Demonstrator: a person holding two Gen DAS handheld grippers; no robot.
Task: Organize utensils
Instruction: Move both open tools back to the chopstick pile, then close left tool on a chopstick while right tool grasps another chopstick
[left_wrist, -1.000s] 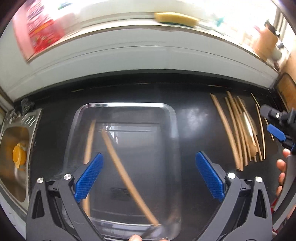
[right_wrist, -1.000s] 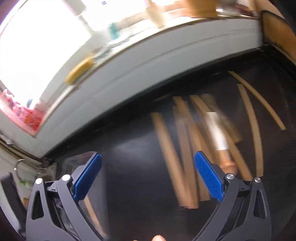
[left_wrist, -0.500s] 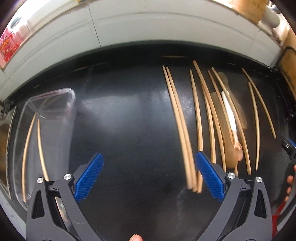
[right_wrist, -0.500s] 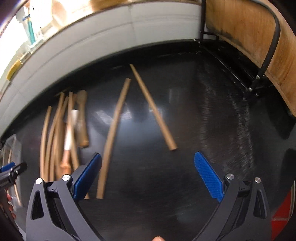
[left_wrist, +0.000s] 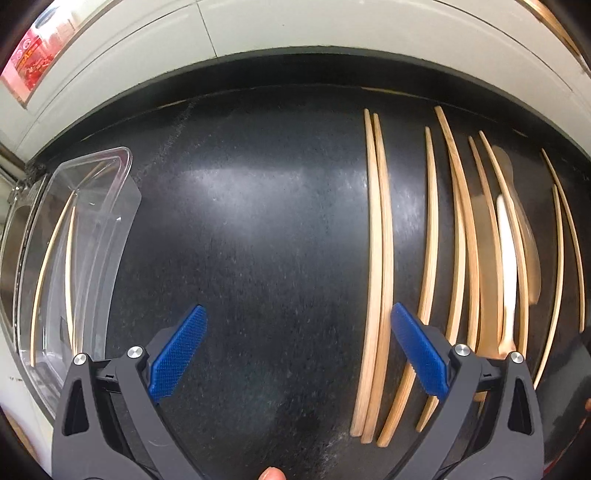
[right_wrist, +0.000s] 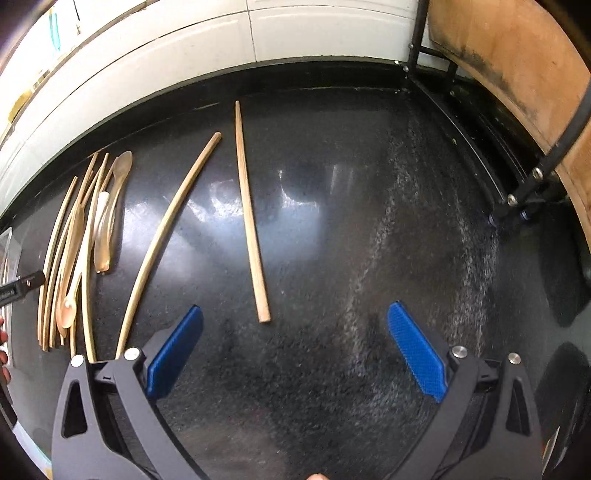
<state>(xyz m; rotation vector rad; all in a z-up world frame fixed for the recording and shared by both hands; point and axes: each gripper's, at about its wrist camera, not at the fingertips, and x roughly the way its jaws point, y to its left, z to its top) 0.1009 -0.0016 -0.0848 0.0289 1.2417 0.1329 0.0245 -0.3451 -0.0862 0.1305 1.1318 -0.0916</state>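
Several wooden chopsticks (left_wrist: 376, 258) lie side by side on the black counter (left_wrist: 258, 240), with a wooden spoon (left_wrist: 508, 266) among them at the right. My left gripper (left_wrist: 295, 350) is open and empty, its right finger just beside the nearest pair of chopsticks. A clear plastic tray (left_wrist: 92, 229) at the left holds two chopsticks (left_wrist: 48, 266). In the right wrist view my right gripper (right_wrist: 293, 350) is open and empty above the counter, with one loose chopstick (right_wrist: 249, 214) just ahead and a curved one (right_wrist: 166, 236) to its left. The pile (right_wrist: 77, 254) lies far left.
A white tiled wall (left_wrist: 295, 33) runs along the counter's back edge. A wooden board in a black metal rack (right_wrist: 517, 74) stands at the counter's right end. A sink edge (left_wrist: 11, 236) lies left of the tray.
My left gripper has swung right from above the tray to the chopstick pile. My right gripper has swung right, past the pile, to the two loose chopsticks.
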